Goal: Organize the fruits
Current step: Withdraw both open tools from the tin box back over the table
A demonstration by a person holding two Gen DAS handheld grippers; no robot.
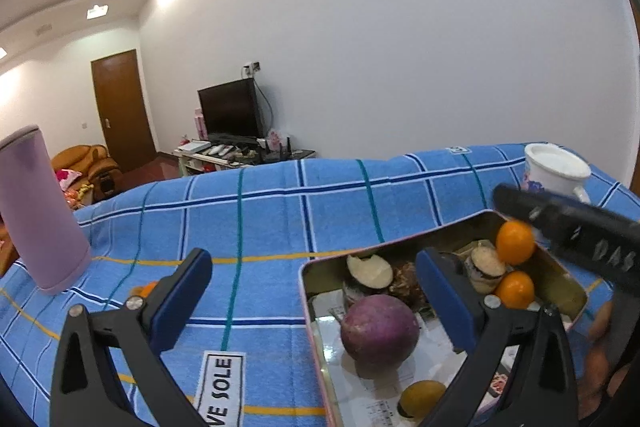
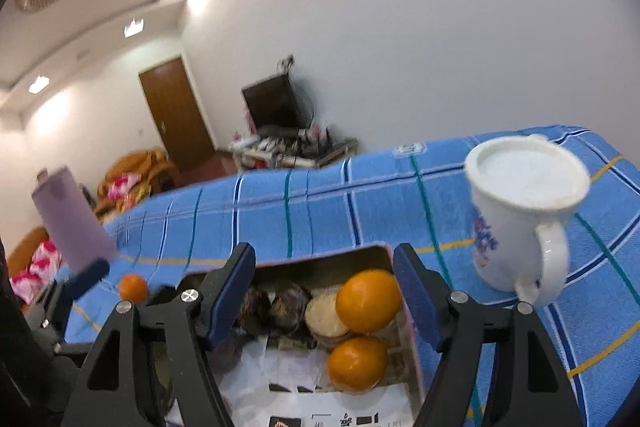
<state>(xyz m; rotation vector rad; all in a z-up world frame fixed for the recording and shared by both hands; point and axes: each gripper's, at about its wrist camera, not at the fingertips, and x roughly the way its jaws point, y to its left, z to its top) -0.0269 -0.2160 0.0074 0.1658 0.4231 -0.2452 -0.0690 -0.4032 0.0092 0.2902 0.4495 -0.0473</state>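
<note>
Blue checked cloth (image 1: 280,219) covers the table in the left wrist view, and the left gripper (image 1: 316,301) hangs over it with its blue-padded fingers spread wide and nothing between them. One finger stands above the bare cloth, the other above a shallow metal tin (image 1: 310,311) that sits at the right. Inside the tin lie a round purple fruit (image 1: 380,333), a small yellow fruit (image 1: 422,397) nearest the camera, two cut brown-skinned pieces with pale flesh (image 1: 370,271), and two oranges (image 1: 515,242) side by side at the far right wall. A lilac cylindrical bottle (image 1: 38,211) stands at the left edge of the table, and a white mug (image 1: 554,167) stands beyond the tin. Dark and blurred, the right gripper crosses the right edge of this picture above the oranges. From the right wrist view, the right gripper (image 2: 324,297) is also released, its fingers wide apart above the tin (image 2: 320,261), framing the two oranges (image 2: 368,301) without touching them. A third orange (image 2: 133,289) rests on the cloth (image 2: 320,207) to the left of the tin, close to the lilac bottle (image 2: 72,219). The white mug (image 2: 520,215), with a blue flower print and its handle toward the camera, stands just right of the tin.
</note>
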